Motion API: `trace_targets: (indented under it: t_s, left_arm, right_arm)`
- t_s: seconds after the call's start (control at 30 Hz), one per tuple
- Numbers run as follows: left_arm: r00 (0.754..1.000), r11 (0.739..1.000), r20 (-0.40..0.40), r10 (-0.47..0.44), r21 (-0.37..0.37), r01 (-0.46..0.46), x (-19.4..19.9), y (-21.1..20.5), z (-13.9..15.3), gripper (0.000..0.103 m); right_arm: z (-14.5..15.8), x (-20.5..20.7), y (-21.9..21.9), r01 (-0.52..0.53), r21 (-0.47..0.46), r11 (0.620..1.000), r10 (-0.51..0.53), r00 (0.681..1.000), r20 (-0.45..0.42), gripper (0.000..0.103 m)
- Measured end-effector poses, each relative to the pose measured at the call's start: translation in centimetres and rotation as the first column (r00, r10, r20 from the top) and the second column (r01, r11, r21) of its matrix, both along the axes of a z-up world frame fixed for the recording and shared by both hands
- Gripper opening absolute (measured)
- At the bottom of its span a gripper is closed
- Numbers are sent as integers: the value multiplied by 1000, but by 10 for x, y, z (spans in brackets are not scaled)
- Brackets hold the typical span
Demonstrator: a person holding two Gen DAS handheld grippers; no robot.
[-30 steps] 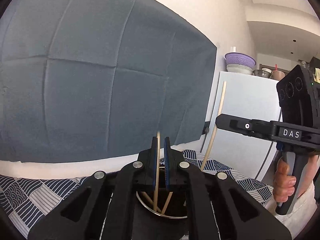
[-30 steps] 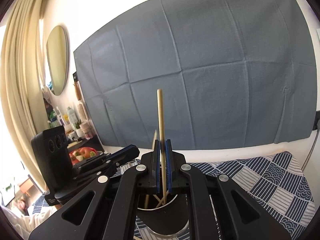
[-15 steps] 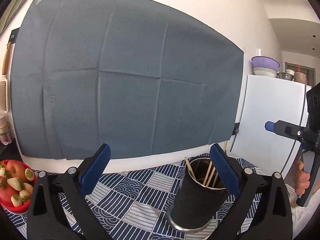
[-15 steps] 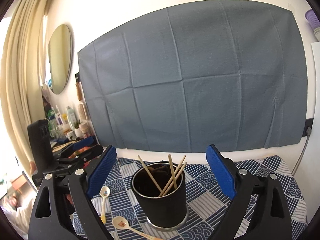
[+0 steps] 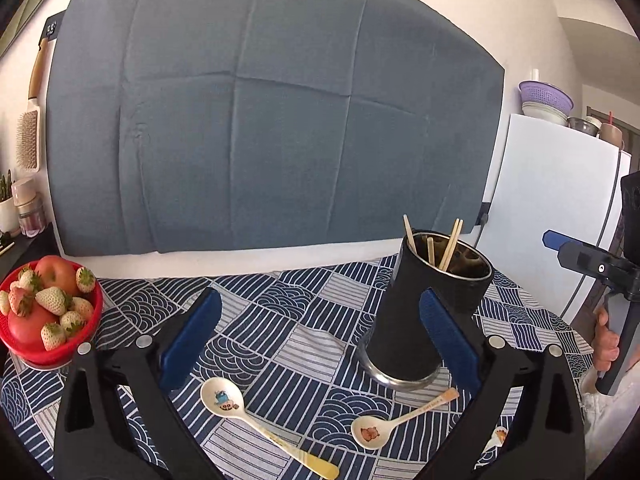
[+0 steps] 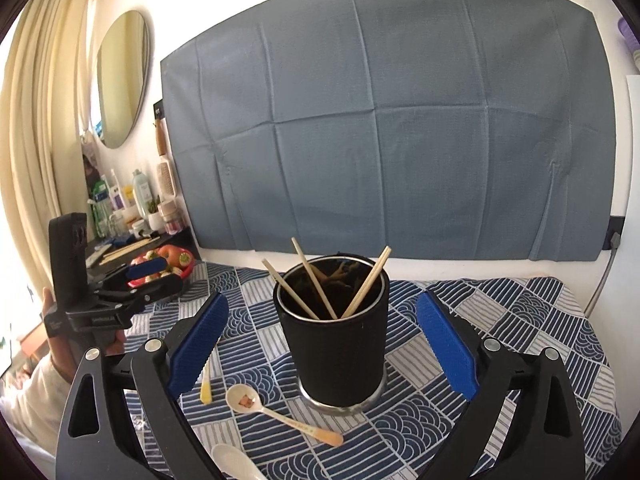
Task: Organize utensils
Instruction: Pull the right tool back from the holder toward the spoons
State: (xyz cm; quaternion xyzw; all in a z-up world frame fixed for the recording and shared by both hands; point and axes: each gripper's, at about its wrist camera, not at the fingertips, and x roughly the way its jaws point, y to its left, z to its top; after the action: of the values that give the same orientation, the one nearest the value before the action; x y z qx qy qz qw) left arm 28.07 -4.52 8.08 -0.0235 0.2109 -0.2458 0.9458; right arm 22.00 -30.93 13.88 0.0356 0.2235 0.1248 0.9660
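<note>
A black cup [image 5: 424,312] [image 6: 334,344] stands on the patterned tablecloth and holds several wooden chopsticks [image 6: 316,280] [image 5: 450,242]. Cream spoons lie in front of it: one with a yellow handle [image 5: 256,422] [image 6: 205,384], one with an orange handle [image 5: 396,416] [image 6: 280,414], and a third at the bottom edge [image 6: 234,462]. My left gripper [image 5: 320,344] is open and empty, back from the cup. My right gripper [image 6: 320,348] is open and empty, its jaws either side of the cup but nearer the camera.
A red bowl of fruit [image 5: 44,316] [image 6: 168,264] sits at the table's left. A white fridge [image 5: 552,208] stands to the right. A shelf with bottles [image 6: 128,204] is at far left. A grey cloth [image 6: 380,120] hangs on the wall.
Both grippers were shut on chopsticks above the cup; they opened, the chopsticks dropped into the cup, and both grippers pulled back and up.
</note>
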Motion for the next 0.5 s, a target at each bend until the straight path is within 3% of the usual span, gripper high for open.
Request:
trace_targets:
  t_s: [0.3, 0.5]
  left_arm:
    - [996, 999, -90, -15, 33, 18, -10, -6, -24, 97]
    - [987, 998, -158, -37, 42, 45, -20, -13, -40, 97]
  right_arm:
    - [-40, -9, 7, -29, -51, 998, 24, 995, -94, 93]
    - [-74, -17, 1, -48, -46, 998, 38, 977, -211, 93]
